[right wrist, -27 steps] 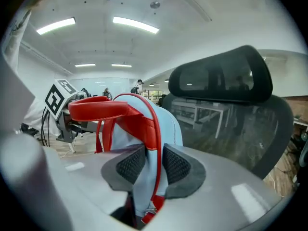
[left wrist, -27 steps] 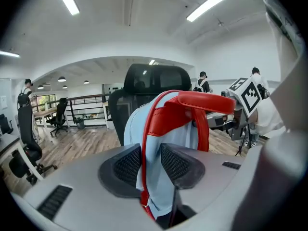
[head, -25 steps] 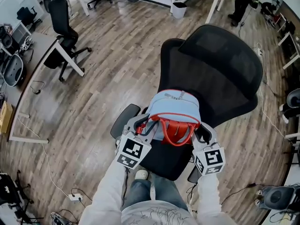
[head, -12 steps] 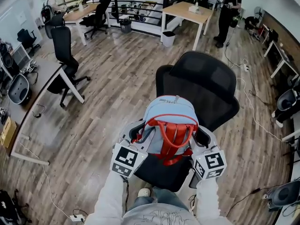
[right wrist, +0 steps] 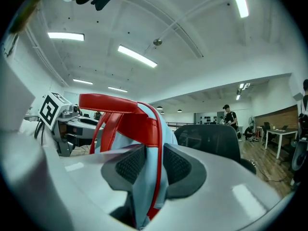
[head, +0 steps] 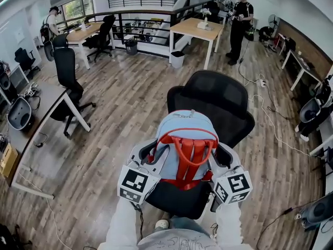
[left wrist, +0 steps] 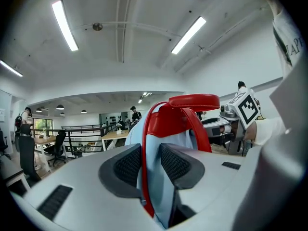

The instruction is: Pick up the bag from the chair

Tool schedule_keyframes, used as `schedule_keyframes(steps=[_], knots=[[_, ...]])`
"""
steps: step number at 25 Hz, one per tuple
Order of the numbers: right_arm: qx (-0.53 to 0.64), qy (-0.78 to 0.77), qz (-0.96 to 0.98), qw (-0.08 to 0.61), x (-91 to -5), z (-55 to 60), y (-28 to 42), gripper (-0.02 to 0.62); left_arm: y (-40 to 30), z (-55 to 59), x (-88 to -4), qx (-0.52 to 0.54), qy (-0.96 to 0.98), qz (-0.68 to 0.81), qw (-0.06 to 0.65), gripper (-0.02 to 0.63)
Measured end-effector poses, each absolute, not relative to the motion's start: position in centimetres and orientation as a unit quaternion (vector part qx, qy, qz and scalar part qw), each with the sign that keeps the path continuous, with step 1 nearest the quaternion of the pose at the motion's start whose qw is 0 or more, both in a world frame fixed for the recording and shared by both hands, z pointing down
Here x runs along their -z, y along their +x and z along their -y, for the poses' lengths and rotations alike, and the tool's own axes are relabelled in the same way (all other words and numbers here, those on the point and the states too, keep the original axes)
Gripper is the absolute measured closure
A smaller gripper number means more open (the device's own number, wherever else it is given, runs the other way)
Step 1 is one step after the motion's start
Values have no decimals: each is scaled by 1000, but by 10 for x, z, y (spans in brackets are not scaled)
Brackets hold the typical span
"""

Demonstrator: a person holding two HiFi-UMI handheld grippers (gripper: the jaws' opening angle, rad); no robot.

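Grey ribbed pads of the left tool (left wrist: 147,163) are clamped on the light-blue fabric and red piping of the bag (head: 179,121), with the jaws nearly together. The right tool (right wrist: 153,165) is likewise closed on the bag's opposite edge, with fabric pinched between its pads. The bag stands upright at lower centre of the head view between both tools, its red handle (left wrist: 194,101) arched on top. Behind it is the black mesh chair (head: 212,95) backrest. Contact with the seat cannot be determined. Wooden floor (head: 130,87) surrounds the chair.
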State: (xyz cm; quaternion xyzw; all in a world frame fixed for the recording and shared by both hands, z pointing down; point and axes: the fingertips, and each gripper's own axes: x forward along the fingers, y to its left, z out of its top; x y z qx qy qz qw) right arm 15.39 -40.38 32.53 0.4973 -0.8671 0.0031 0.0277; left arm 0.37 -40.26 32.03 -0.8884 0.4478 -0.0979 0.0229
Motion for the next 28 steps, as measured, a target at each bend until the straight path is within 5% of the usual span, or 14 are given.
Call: schedule_keyframes(steps=[28], knots=[[7,507,862,3,-302,383,143,468,-6,381,-295,63,-896,-439,32,485]])
